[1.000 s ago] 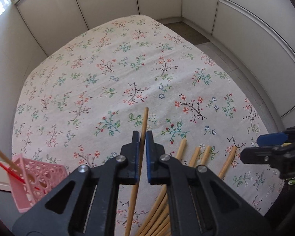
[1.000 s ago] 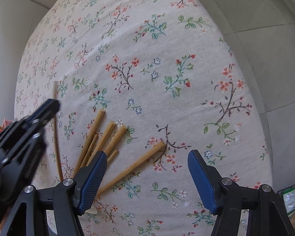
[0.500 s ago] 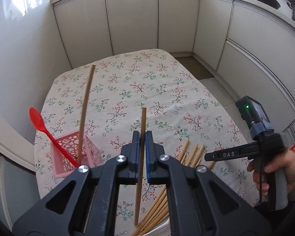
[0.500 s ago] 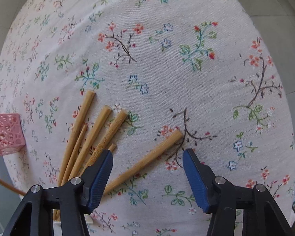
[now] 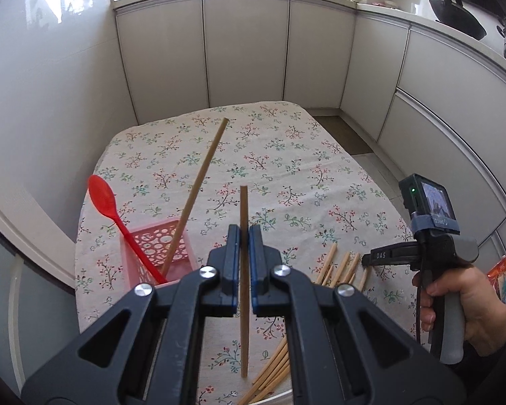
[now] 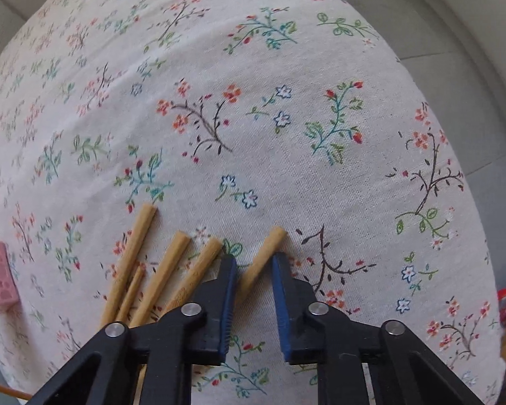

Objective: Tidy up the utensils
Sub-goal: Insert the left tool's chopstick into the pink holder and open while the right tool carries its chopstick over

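On the left of the bench (image 5: 172, 155), with its flowered cloth, stands one pink basket (image 5: 158, 253). It holds two things: one red spoon (image 5: 118, 217), leaning left, and one chopstick (image 5: 199, 189), leaning up to the right. Just right of the basket, your left gripper (image 5: 243, 263) has its jaws clamped on a single chopstick held upright (image 5: 244, 209), lifted clear of the cloth.

Further right of the basket lies the loose pile of chopsticks (image 6: 158, 270); the right wrist view shows four thick ends fanned out and one thinner end among them. Right of that pile, a fifth thick chopstick (image 6: 263, 256) lies apart at a slant. Your right gripper (image 6: 251, 270) points steeply down over it, and its jaws have just been closing, standing narrowly apart with that chopstick between them; you cannot tell whether the pads press it yet. Your right hand (image 5: 465, 307) grips the handle at the far right.
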Available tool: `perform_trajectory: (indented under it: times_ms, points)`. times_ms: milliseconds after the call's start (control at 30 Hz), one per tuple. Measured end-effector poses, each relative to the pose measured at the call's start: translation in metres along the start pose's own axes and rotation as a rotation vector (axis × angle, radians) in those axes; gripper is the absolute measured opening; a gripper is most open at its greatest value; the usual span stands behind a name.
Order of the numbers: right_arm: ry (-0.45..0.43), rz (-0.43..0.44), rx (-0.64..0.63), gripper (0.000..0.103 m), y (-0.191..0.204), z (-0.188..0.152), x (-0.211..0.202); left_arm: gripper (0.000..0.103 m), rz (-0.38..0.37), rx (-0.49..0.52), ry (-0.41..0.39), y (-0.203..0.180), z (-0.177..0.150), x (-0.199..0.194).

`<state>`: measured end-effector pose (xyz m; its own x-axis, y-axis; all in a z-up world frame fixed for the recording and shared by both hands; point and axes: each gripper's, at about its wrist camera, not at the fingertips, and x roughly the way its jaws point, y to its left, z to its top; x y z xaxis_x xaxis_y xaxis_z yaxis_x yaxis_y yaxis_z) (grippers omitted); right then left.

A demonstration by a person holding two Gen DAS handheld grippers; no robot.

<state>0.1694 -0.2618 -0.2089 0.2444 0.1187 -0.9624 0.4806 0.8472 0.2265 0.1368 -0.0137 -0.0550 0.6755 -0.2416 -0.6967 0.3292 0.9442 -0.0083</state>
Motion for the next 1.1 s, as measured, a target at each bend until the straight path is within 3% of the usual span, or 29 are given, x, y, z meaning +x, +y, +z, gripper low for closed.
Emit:
perform_trajectory:
  times_ms: [200,367,700,1100]
  points:
    - [0.019,0.134,0.088,0.007,-0.024,0.015,0.001,0.006,0.015,-0.022,-0.022,0.006,0.000,-0.002]
    - [-0.029,0.176,0.085,0.007,-0.028,0.018,-0.019,0.006,0.017,-0.042,-0.045,0.009,0.001,-0.007]
    - [-0.214,0.301,-0.083,0.007,0.007,-0.004,-0.102,0.006,-0.001,-0.067,-0.132,0.010,0.007,-0.042]
    - [-0.451,0.429,-0.226,0.007,0.040,-0.035,-0.183,0.006,-0.005,-0.139,-0.310,0.027,0.014,-0.099]
